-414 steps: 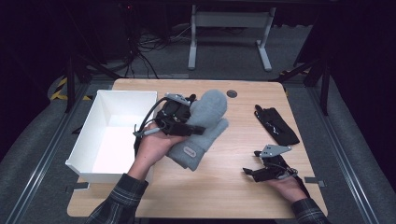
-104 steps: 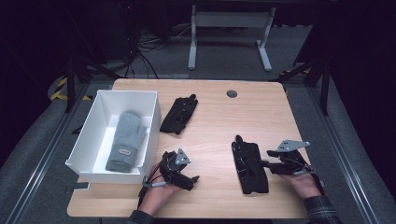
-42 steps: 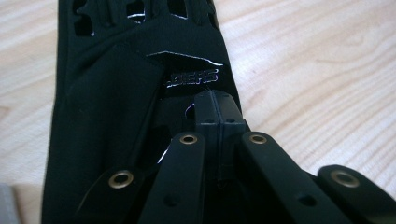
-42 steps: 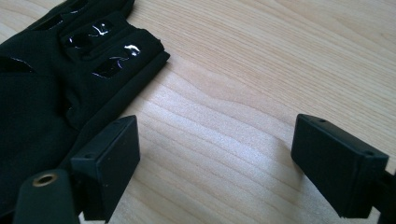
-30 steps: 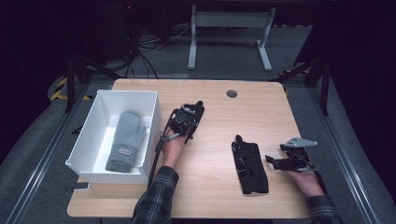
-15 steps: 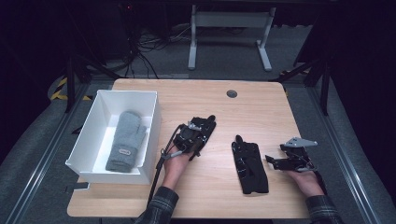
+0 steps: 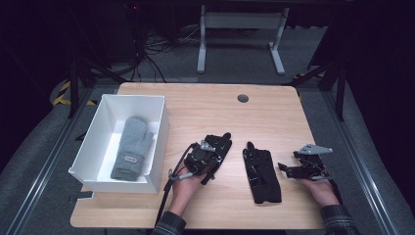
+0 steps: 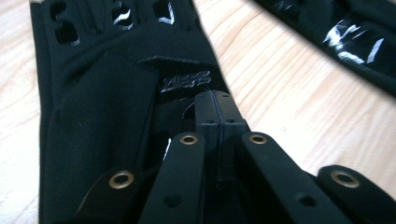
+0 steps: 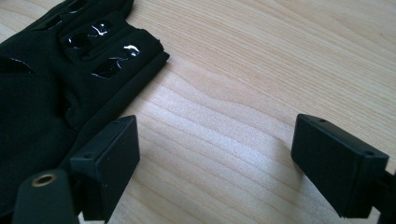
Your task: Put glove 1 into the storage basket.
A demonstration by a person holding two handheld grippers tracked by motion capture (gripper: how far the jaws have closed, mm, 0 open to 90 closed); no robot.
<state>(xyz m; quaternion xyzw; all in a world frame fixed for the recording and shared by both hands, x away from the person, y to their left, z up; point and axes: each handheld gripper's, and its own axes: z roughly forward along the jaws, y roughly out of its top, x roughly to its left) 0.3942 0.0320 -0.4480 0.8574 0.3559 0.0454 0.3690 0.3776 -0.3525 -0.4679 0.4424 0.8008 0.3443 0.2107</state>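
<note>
The left gripper (image 7: 209,157), clamped on a black glove (image 7: 218,147), is dragging it from beside the white box (image 7: 157,128) toward the second glove (image 7: 262,169), pairing them. The right gripper (image 7: 288,169) is resting wide apart beside that glove.

Black gloves (image 7: 262,169), glossy patches; grey mitten (image 7: 131,148); white box (image 7: 157,142).
</note>
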